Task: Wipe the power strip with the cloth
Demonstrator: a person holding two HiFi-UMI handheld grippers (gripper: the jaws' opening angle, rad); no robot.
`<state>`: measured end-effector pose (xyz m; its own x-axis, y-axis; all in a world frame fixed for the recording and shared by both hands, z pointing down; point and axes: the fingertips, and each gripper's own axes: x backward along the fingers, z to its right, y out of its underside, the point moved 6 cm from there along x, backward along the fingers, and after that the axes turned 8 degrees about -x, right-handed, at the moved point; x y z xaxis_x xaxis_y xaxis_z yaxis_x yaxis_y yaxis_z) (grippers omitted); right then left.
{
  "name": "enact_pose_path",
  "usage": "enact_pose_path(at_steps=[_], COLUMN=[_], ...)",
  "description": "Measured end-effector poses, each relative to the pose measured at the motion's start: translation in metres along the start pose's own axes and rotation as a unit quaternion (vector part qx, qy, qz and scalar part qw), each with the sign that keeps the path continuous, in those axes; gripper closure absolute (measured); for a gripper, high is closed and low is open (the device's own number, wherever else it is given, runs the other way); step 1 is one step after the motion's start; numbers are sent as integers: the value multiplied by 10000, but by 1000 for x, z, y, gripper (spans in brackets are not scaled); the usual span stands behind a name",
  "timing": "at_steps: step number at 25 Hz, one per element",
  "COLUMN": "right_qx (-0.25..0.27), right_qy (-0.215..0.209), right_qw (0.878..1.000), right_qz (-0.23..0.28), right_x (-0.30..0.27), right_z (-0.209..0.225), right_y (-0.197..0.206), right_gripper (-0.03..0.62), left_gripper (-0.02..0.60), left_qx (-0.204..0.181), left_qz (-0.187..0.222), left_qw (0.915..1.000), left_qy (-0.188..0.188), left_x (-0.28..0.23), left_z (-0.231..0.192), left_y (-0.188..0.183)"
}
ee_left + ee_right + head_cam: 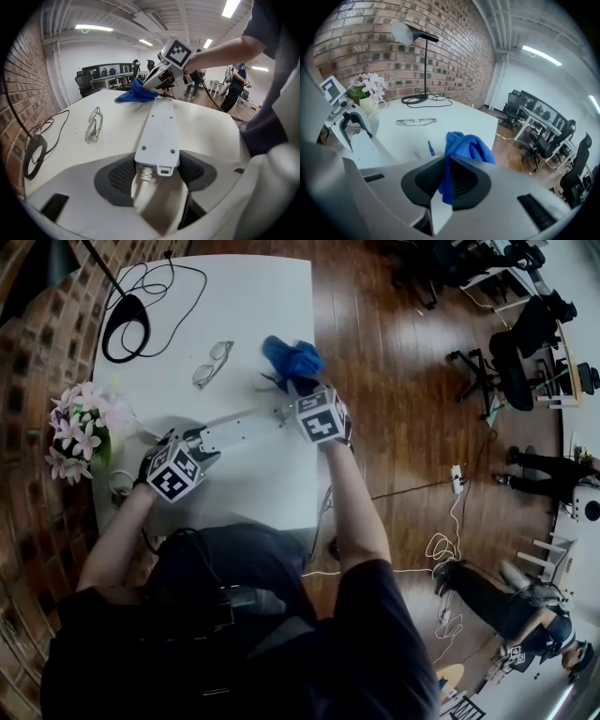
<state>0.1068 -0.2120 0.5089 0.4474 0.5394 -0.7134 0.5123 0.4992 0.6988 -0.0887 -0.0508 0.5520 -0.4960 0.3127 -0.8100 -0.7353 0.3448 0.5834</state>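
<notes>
Left gripper (157, 171) is clamping the cord end of the long white plastic power strip (159, 131); right gripper (449, 180) is pinching the crumpled blue cloth (468, 145).

The left jaws are pressing on both sides of the strip, which is lying flat on the white table (253, 315) and stretching away towards the right gripper. The right jaws are standing narrow, with a fold of the cloth squeezed between them, and the bunched remainder is hanging just beside the strip's far end. Clear-framed glasses (212, 364) are lying farther out on the tabletop, a coiled black cable (131, 315) is sitting near the far corner, and pink flowers (80, 423) are standing at the edge beside the brick wall (393, 47).
</notes>
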Motion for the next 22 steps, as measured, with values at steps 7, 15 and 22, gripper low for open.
enact_pose_path(at_steps=[7, 15, 22], right_qx=[192, 1086, 1536], right_qy=[-960, -1518, -2648], right_qw=[9952, 9817, 9435], right_qz=[58, -386, -1269], right_x=[51, 48, 53], right_z=[-48, -101, -136], right_y=[23, 39, 55], right_gripper=[553, 262, 243], left_gripper=[282, 291, 293], left_qx=[-106, -610, -503], left_qz=[84, 77, 162], left_qw=[9998, 9965, 9930], left_qy=[-113, 571, 1059], left_x=[0, 7, 11], left_z=[0, 13, 15], left_y=[1, 6, 8])
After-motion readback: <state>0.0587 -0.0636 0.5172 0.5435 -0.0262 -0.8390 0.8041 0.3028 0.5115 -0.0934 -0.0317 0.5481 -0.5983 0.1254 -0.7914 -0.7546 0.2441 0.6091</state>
